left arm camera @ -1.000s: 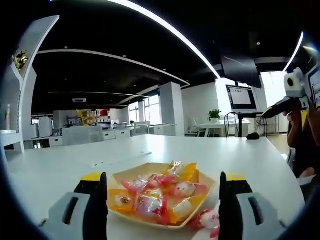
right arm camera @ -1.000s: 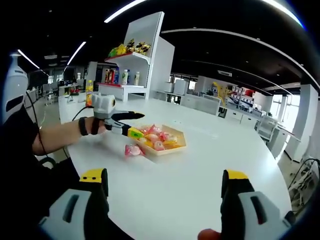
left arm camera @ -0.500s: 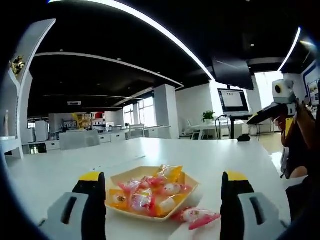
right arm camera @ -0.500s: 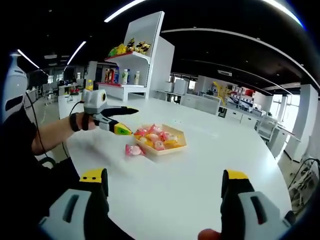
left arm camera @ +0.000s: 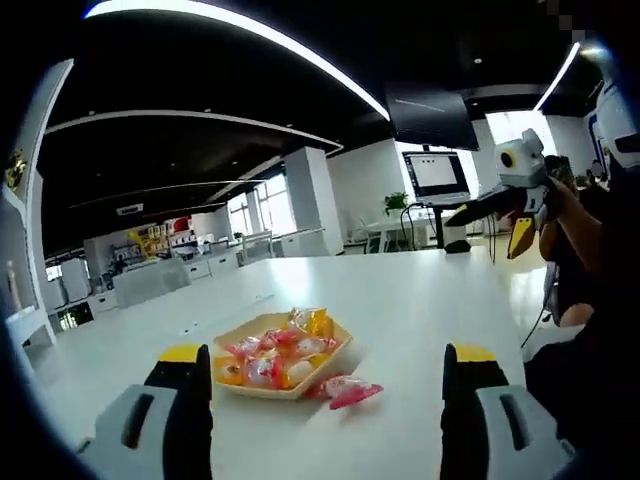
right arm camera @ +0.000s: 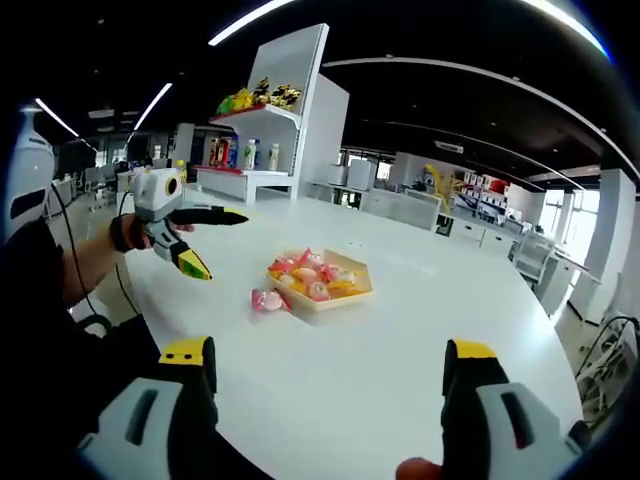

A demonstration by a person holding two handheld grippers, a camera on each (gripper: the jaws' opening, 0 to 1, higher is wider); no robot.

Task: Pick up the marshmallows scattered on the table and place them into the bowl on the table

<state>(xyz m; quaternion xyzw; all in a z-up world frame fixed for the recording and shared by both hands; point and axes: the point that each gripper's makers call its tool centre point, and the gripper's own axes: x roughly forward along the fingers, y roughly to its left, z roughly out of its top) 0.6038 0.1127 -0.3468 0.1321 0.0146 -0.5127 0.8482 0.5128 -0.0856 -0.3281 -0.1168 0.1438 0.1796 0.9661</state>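
Observation:
A shallow yellow bowl point(left arm camera: 272, 392) point(right arm camera: 352, 294) on the white table point(right arm camera: 350, 380) holds several pink and orange wrapped marshmallows point(left arm camera: 270, 355) point(right arm camera: 310, 275). One pink wrapped marshmallow point(left arm camera: 343, 390) point(right arm camera: 267, 300) lies on the table just outside the bowl's rim. My left gripper point(left arm camera: 328, 420) point(right arm camera: 213, 242) is open and empty, held in the air back from the bowl on its far-left side in the right gripper view. My right gripper point(right arm camera: 330, 405) point(left arm camera: 484, 234) is open and empty, well back from the bowl over the table's near part.
A person's arm point(right arm camera: 90, 270) carries the left gripper at the table's left edge. A white shelf with packaged goods point(right arm camera: 262, 130) stands behind the table. A monitor on a stand point(left arm camera: 435, 172) and office desks lie beyond the table's far side.
My left gripper has drawn back from the bowl and risen, staying open. The loose marshmallow lies where it was. My right gripper has not moved.

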